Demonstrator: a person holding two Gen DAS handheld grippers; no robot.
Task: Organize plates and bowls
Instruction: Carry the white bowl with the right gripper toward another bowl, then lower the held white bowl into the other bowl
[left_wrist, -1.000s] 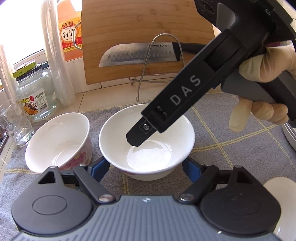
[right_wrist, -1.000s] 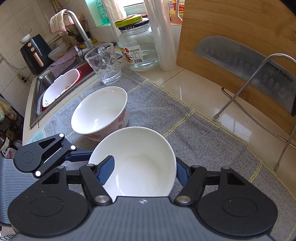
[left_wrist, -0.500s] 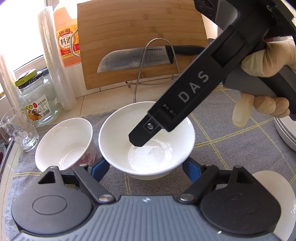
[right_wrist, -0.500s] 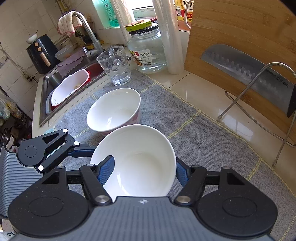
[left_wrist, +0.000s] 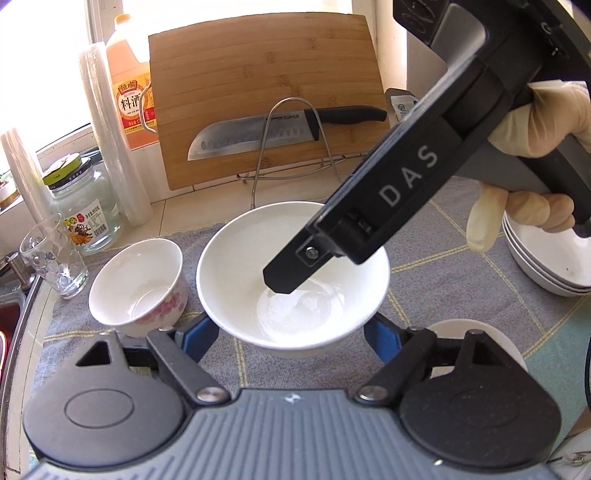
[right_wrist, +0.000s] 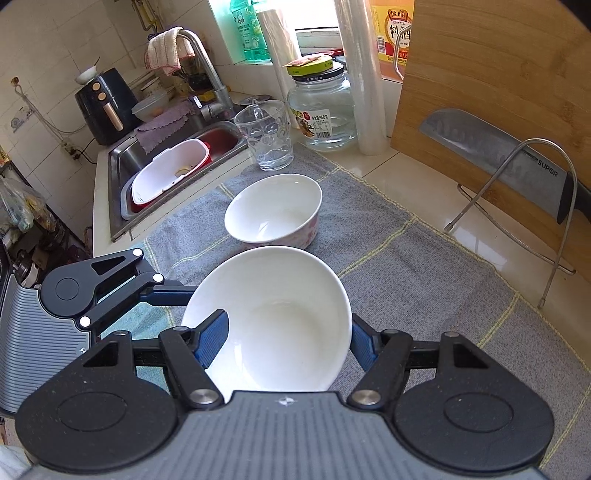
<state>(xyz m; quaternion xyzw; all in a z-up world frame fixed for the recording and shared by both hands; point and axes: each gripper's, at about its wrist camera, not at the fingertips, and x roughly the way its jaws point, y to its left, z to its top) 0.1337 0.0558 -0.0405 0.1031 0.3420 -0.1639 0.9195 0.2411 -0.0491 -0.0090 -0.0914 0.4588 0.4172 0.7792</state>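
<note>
The counter (right_wrist: 417, 192) runs pale and glossy under a grey cloth (right_wrist: 388, 266) with yellow lines; its far end drops into a sink (right_wrist: 122, 173) whose contents are partly hidden by a white tub. A bamboo board (left_wrist: 266, 92) leans at the back, cut off at the top in the right wrist view. Against it rests a knife (left_wrist: 258, 134) behind a wire stand (left_wrist: 291, 147) — the blade reads SUPOR.

Both grippers carry one white bowl (left_wrist: 295, 273). The left gripper (left_wrist: 291, 332) clasps it from outside, blue pads on either flank, the bowl's base hiding their tips. The right gripper (right_wrist: 284, 339) pinches the rim: one pad lies inside the wall, the other outside. In the left wrist view it comes down from the upper right as a black arm lettered DAS, held by a gloved hand (left_wrist: 532, 155).

A floral bowl (left_wrist: 138, 288) sits on the cloth just beside the held one, apart from it. Stacked plates (left_wrist: 546, 266) are cut off at the right edge, and another white dish hides behind the left gripper's housing (too little shows to name it).

An orange bottle (left_wrist: 129, 92) bears 料酒. The jar (left_wrist: 83, 210) has a small label – illegible apart from "950". A glass (left_wrist: 55, 258) stands near the sink.
</note>
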